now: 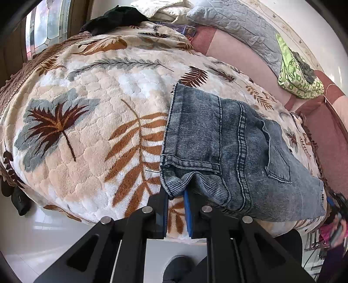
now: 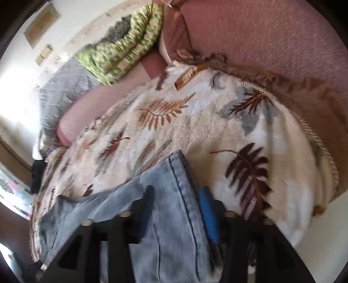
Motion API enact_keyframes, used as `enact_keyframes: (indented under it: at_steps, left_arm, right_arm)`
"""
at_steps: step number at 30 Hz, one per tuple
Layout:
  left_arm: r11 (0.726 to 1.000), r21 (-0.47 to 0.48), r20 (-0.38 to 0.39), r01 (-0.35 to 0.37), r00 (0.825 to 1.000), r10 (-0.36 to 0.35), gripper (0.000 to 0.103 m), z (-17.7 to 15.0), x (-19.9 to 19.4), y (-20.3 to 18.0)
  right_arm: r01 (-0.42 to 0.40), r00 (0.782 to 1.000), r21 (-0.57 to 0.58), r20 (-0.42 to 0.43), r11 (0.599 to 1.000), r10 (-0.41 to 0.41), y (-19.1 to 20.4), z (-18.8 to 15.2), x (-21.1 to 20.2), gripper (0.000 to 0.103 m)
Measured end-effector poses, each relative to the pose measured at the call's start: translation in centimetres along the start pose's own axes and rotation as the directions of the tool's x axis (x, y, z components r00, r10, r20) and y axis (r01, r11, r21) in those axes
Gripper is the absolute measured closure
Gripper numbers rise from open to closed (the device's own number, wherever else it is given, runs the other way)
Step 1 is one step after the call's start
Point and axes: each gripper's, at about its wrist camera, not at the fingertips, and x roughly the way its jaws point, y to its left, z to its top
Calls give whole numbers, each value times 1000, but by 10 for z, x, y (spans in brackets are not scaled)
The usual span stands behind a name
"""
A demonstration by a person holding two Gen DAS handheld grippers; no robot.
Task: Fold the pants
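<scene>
Blue-grey denim pants point(image 1: 228, 148) lie folded on a leaf-patterned blanket point(image 1: 91, 122), back pocket up. My left gripper point(image 1: 175, 197) is at the near left corner of the pants; its jaws stand slightly apart with a denim corner hanging between them and blanket showing in the gap. In the blurred right wrist view, the pants point(image 2: 174, 209) lie between the fingers of my right gripper point(image 2: 176, 196), which are wide apart; the blue pad point(image 2: 207, 215) sits at the fabric's right edge.
A pink sofa back point(image 1: 243, 56) runs behind the blanket. A grey quilted cushion point(image 1: 239, 26) and a green patterned cloth point(image 1: 298, 76) lie on it. Dark clothing point(image 1: 117, 17) sits at the far end. White floor point(image 1: 43, 243) is below.
</scene>
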Motion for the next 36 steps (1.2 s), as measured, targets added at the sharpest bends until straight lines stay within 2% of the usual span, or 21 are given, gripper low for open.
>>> enact_keyframes:
  at_steps: [4,7,9,11,12,19,24,26,28,31,34,36]
  left_arm:
    - [1000,-20,6,4,1000,-4,88,-3,-2,2]
    - [1000,-31,6,0,1000,0,88,-3,-2,2]
    - [999,-37,5,-5,1000,5,88,-3,-2,2]
    - [999,-34,10,-9,1000,9,88,-3,-4,1]
    - [1000,-29,13,-9,1000,10,88,-3,-4,1]
    - [999,-36,17,-12,1000,12,87,-2,-19,5]
    - [995,-7,105,-104,989,104,86,6,-49,0]
    - [994,-11,140,-105,985,106,85,10,-60,-1]
    - [997,-8,162,-79,984,79,84,14,-69,-7]
    - [999,43,162,-32,986,25,80,15,-69,-31]
    - [993,111,127,31,991,-45,74,9,-59,-64]
    - [981,175,88,81,991,-97,72,1,-50,-88]
  right_arm:
    - [-34,999,-49,-10,998,33,-1,-22,-27,42]
    - [-49,998,-161,-40,986,44,16,-43,-28,45]
    - [-5,999,-236,-47,972,-6,27,-56,-20,64]
    - [8,991,-251,-127,968,-41,25,-66,0,71]
    - [40,984,-263,-155,964,-84,23,-71,9,75]
    - [111,974,-357,-146,927,-173,38,-70,1,75]
    - [20,991,-374,-117,927,-69,72,-62,-12,73]
    - [-52,991,-376,-135,925,0,94,-62,-9,73]
    - [-131,984,-374,-162,918,75,118,-62,0,73]
    - [-206,970,-396,-202,895,134,158,-68,18,73]
    - [-284,951,-434,-242,855,193,197,-72,36,73]
    - [-315,940,-472,-275,824,202,226,-67,52,70]
